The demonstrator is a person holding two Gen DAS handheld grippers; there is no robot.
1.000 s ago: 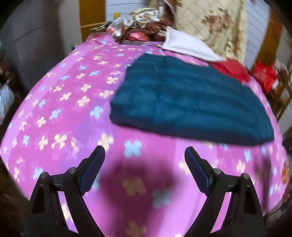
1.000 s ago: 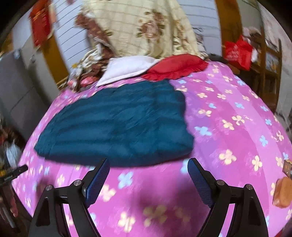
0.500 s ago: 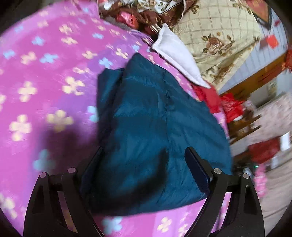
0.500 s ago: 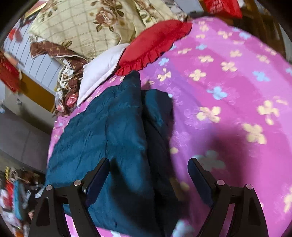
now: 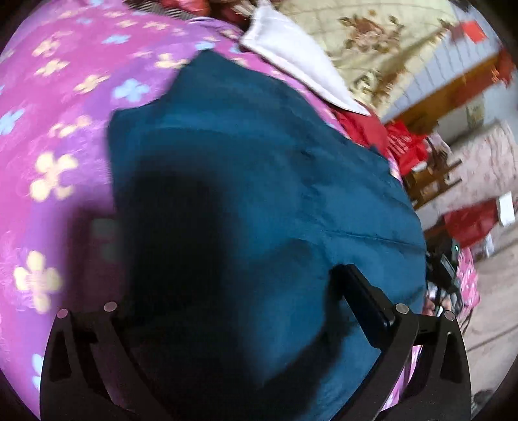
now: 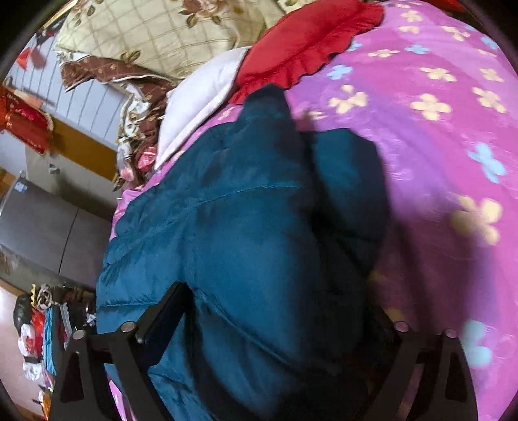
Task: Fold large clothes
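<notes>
A large teal quilted jacket (image 5: 259,168) lies folded on a bed with a pink flowered cover (image 5: 55,107). It also fills the right wrist view (image 6: 246,226). My left gripper (image 5: 239,304) is open and sits low over the jacket's near left end, its fingers spread on either side of the padded fabric. My right gripper (image 6: 285,311) is open over the jacket's near right end, where a folded layer overlaps. Neither gripper holds the cloth. The left finger of the left gripper lies in dark shadow.
A white pillow (image 5: 298,61), a red frilled cushion (image 6: 304,42) and a beige floral quilt (image 6: 168,29) lie at the head of the bed. A wooden chair (image 5: 430,175) and red bags (image 5: 469,220) stand beside the bed. A grey cabinet (image 6: 42,226) stands on the other side.
Both grippers have dropped from a high view of the bed down close onto the jacket's two ends. They stay open. The jacket now fills both views.
</notes>
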